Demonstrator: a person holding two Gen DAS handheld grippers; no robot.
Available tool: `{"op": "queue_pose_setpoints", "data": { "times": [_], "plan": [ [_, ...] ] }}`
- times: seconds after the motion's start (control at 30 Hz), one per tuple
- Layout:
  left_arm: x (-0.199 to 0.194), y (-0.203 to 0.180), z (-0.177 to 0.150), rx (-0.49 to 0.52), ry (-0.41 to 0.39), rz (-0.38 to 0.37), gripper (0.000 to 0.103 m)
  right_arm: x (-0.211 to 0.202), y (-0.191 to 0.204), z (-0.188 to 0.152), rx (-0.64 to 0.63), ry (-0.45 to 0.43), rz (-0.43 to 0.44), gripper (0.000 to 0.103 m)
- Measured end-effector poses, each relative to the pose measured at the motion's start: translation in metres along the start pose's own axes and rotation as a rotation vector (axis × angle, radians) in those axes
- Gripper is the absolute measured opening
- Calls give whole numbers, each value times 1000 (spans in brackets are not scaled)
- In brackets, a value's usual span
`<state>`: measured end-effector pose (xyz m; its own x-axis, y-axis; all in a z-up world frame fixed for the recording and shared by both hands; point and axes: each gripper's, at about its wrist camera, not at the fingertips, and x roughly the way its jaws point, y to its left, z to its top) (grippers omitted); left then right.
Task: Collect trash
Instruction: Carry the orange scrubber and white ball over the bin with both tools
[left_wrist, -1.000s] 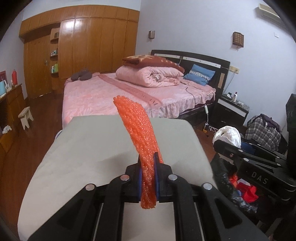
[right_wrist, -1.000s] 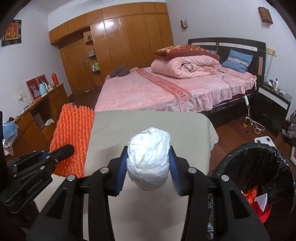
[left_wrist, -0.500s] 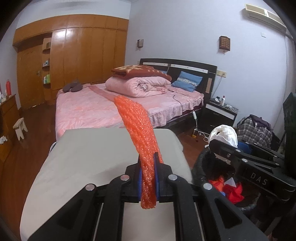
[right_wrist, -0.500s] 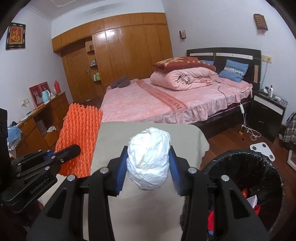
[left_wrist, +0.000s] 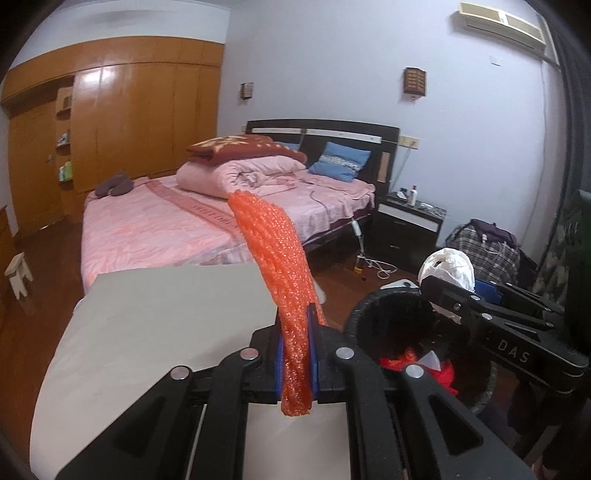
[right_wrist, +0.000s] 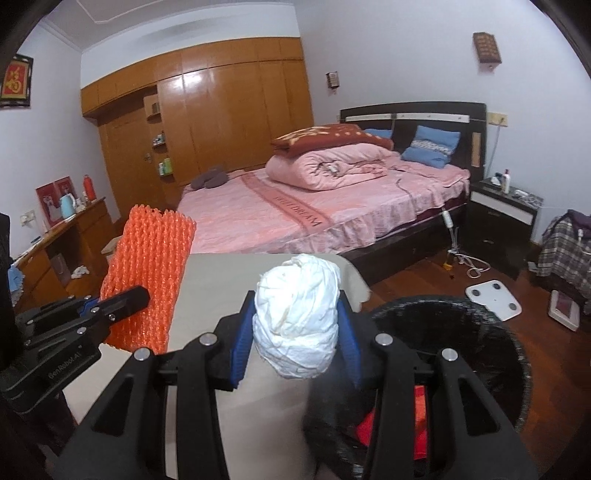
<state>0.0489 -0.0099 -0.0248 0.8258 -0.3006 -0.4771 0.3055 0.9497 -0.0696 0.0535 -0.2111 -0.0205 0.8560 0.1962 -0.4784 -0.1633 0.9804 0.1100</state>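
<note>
The left gripper (left_wrist: 297, 354) has its two fingers pressed together on a long orange foam net sleeve (left_wrist: 275, 254), and the sleeve stands up out of the blue pads and leans a little away from the round black trash bin lined with a black plastic bag (left_wrist: 373, 310). In the right wrist view the same sleeve (right_wrist: 147, 273) shows its wide flat face, held above the far side of the table from the bin (right_wrist: 491, 325). The right gripper (right_wrist: 295, 332) is clamped on a white crumpled ball of paper or thin plastic (right_wrist: 297, 317), and the ball fills the whole gap between the blue pads. In the left wrist view this ball (left_wrist: 448, 267) hangs over the rim of the bin, at the rim's far side. The bin stands on the dark wooden floor (right_wrist: 417, 280) just beside the edge of the table with a pale grey-beige cloth (left_wrist: 166, 317). Inside the bin lie red and white pieces of trash (left_wrist: 424, 363). Behind the bin, well apart from it, there is a bed with pink covers (right_wrist: 295, 214), and a black nightstand (right_wrist: 498, 221) stands near the bed's head
</note>
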Motion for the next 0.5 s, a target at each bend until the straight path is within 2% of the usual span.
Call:
{"op": "queue_pose_setpoints", "data": {
  "times": [0.5],
  "plan": [
    [26,-66,9,105,-18,-139,10,-20,-59,-11,59,-22,-135,41]
  ]
}}
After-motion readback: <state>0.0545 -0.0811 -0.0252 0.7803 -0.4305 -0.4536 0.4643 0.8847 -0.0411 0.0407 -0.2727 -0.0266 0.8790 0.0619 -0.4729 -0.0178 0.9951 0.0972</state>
